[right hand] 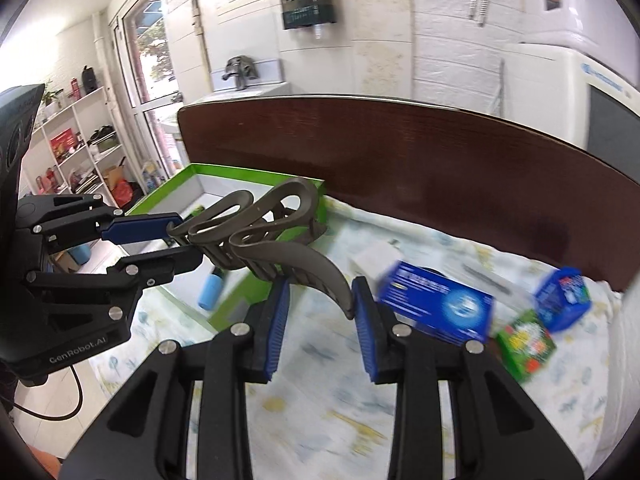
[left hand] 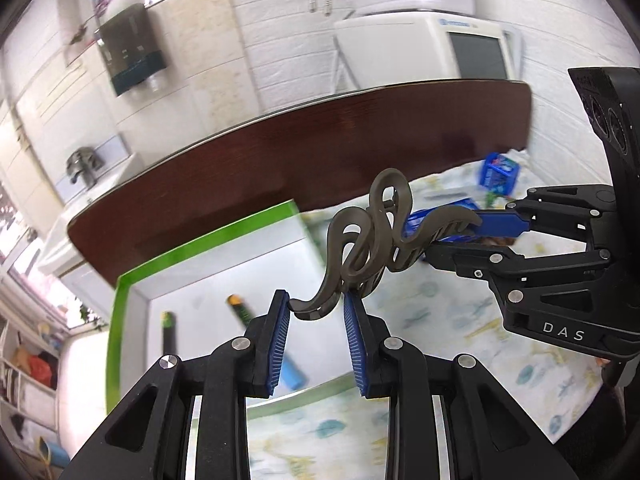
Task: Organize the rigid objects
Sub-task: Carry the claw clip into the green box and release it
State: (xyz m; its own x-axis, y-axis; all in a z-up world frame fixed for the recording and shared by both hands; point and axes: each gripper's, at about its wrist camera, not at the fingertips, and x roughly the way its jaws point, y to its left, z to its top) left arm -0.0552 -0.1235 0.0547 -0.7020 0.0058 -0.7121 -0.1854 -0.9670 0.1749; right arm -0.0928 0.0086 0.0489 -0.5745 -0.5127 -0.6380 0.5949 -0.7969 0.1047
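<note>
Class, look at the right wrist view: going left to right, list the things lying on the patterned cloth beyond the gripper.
Green-rimmed box → light blue cylinder → white box → big blue box → green packet → small blue basket.

I am seeing a matt grey-brown plastic hair claw (left hand: 372, 240), ribbed blue rubbery pads (left hand: 280, 344) on matt black plastic gripper links, a glossy dark wood headboard (right hand: 420, 152), printed cloth bedding (right hand: 320, 380), and a glossy blue cardboard box (right hand: 436, 304).
</note>
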